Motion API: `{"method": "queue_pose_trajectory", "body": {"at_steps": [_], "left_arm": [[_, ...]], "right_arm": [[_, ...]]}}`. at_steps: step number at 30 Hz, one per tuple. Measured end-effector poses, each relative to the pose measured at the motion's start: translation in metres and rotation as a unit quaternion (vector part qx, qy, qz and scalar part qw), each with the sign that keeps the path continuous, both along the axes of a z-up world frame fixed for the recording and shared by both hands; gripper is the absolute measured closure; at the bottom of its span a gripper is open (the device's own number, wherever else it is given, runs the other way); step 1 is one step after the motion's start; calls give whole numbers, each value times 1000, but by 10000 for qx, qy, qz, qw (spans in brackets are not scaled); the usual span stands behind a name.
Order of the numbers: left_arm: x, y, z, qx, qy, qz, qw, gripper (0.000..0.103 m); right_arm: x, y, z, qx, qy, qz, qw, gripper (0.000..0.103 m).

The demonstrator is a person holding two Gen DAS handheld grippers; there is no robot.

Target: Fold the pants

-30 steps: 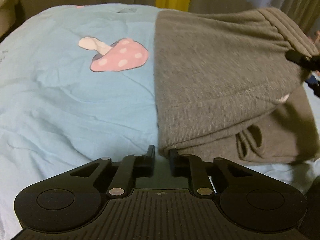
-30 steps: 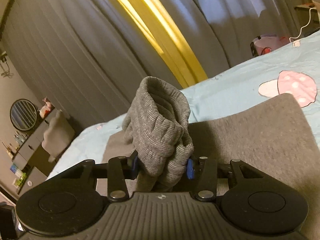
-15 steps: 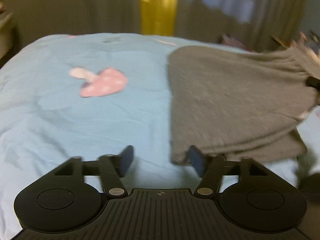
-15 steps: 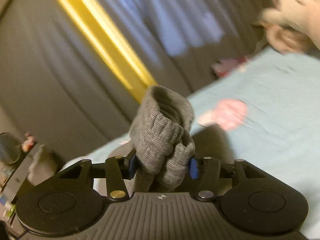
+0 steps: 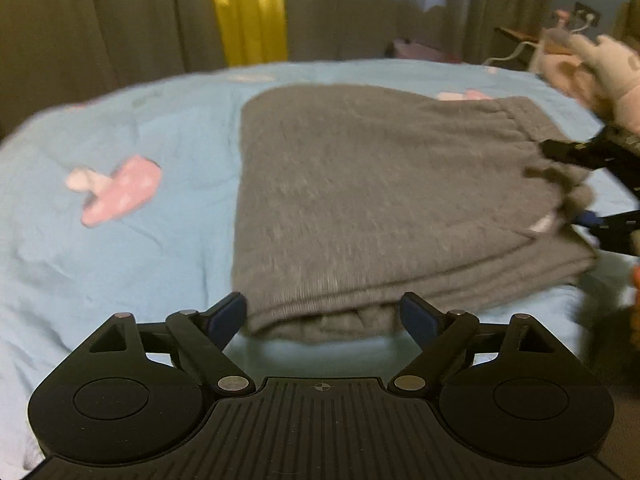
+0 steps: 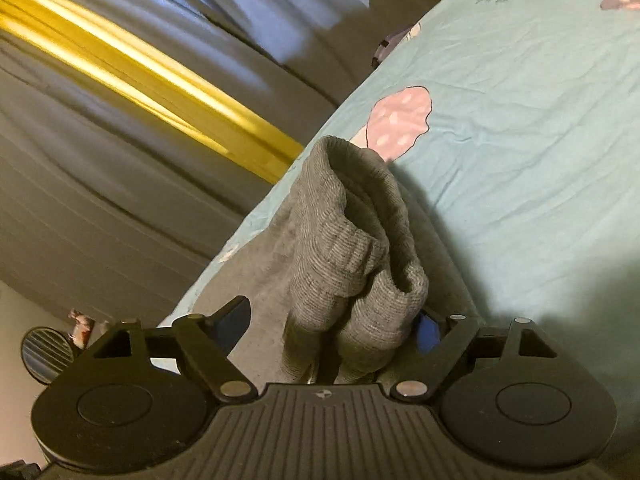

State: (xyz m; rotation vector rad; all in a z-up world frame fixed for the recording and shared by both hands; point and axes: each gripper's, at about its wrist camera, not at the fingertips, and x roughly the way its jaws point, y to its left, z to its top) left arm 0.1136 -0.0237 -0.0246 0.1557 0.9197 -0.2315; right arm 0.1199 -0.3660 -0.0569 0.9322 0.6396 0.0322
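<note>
The grey knit pants (image 5: 380,192) lie folded in a stack on the light blue bed sheet (image 5: 100,260). My left gripper (image 5: 322,316) is open, its jaws wide apart at the near edge of the stack, holding nothing. My right gripper (image 6: 334,320) is open; the ribbed waistband (image 6: 352,240) bunches between its spread jaws, touching the right pad only. The right gripper also shows at the pants' right edge in the left wrist view (image 5: 592,188).
The sheet has pink mushroom prints (image 5: 120,188) (image 6: 400,120). Grey curtains with a yellow strip (image 5: 248,12) hang behind the bed. A gloved hand (image 5: 612,68) is at the far right. A round mirror (image 6: 46,354) stands off the bed's end.
My left gripper let go of the pants' near corner and opened wide. My right gripper's jaws spread apart, loosening the waistband, and it tilted as the folded stack settled on the bed.
</note>
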Motion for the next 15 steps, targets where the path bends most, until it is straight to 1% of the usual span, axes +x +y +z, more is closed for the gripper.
{"method": "queue_pose_trajectory", "body": {"at_steps": [1,2,3,4,6,7,8,9,10,11,12,14,15], "left_arm": [[3,-4,-5,125,-3,151,9998,12],[6,-4,-10,135,-6,277,9995,12],[9,-3,-12,110,-30,373,9992,12],[11,-1,-14,75,-47,480,9988,14],[12,8,-12,-156,-118,672,9975,19],[11,14,-10,-281,-140,771,9965,26],[12,19,-9,-410,-140,849,9954,28],[12,24,-10,-521,-97,900,9945,28],[12,27,-10,-611,-27,902,9940,28],[12,29,-10,-701,50,857,9938,26],[13,29,-10,-759,96,801,9938,25],[13,28,-12,-720,121,747,9945,18],[13,25,-13,-675,143,692,9952,18]], "right_arm": [[-1,0,1,14,-39,-11,10000,27],[-4,0,0,3,-67,-34,10000,34],[-4,-2,0,-25,-75,-69,9999,54],[-5,-3,0,-50,-73,-83,9999,55],[-8,-7,-3,123,-123,-73,9998,56],[-8,-8,-4,175,-132,-77,9997,55],[-6,-8,-5,182,-122,-78,9997,54],[-5,-7,-5,184,-124,-75,9997,49],[-5,-6,-5,218,-117,-59,9997,38],[-2,-5,-7,318,-63,-20,9995,33],[2,-5,-11,433,27,3,9991,29],[8,-4,-13,479,136,-53,9987,33],[10,-3,-11,446,224,-133,9987,50]]}}
